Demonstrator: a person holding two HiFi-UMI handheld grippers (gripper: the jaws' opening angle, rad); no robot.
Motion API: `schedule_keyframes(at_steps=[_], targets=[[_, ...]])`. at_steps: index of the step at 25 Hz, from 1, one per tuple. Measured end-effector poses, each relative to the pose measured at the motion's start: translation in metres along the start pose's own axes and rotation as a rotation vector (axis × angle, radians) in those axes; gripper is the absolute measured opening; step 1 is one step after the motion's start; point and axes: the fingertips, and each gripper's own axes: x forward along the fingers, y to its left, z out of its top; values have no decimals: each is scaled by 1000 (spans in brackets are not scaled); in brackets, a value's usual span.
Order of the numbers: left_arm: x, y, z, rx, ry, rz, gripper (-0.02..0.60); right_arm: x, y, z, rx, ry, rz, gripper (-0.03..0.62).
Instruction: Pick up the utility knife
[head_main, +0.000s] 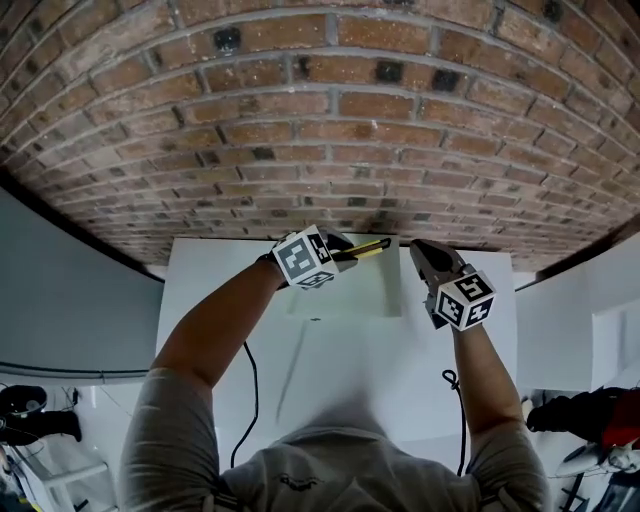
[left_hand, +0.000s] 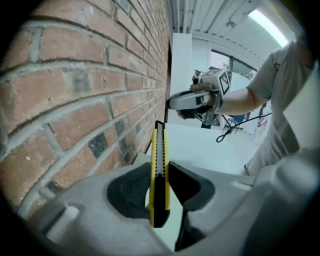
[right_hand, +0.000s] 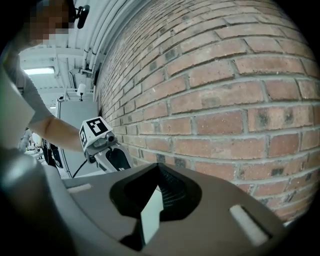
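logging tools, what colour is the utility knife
The utility knife is yellow and black; left gripper view.

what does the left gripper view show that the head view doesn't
Only the left gripper view: the left tool clamped on both sides of the utility knife, and a ceiling light strip. Only the head view: the left forearm and the left tool's marker cube. Both: the utility knife, the right tool, the brick wall, the white table.
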Motion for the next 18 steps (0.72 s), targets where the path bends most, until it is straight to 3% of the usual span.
schedule_keyframes(at_steps=[6, 18], targets=[[-56, -7, 40, -67, -178, 49, 118, -21, 15, 37, -6, -23, -11, 9], [-166, -33, 105, -95, -453, 131, 118, -57, 48, 115, -54, -71, -19, 9]])
